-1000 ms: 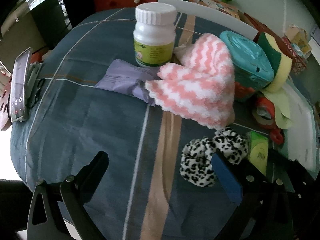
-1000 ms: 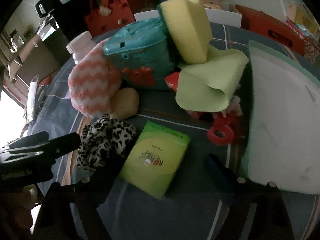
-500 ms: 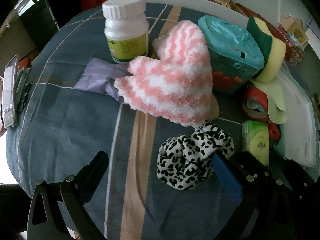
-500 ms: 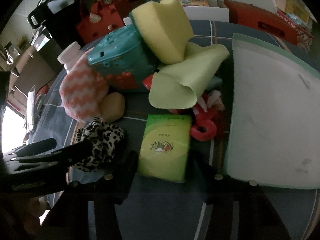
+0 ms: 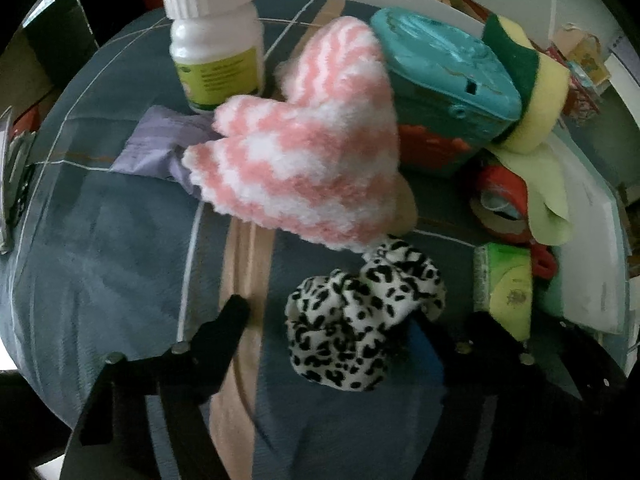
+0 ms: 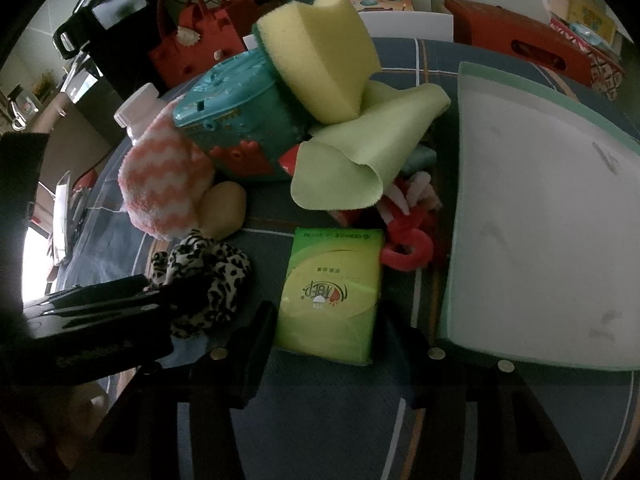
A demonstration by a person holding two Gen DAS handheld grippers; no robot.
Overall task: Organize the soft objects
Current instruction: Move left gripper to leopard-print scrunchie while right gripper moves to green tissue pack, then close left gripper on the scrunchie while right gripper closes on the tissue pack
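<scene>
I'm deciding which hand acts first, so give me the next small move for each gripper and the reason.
Probably finish closing the left gripper on the leopard-print scrunchie: its jaws are closing, the scrunchie sits between them, and the left finger has not met it yet. The right gripper already straddles the green tissue pack, pads at its sides, so it can hold.

A scrunchie (image 5: 362, 316) spotted black on white, a sock (image 5: 308, 160) zigzagged pink and white, and a green tissue pack (image 6: 332, 296) are seen on blue plaid cloth (image 5: 100, 248).
</scene>
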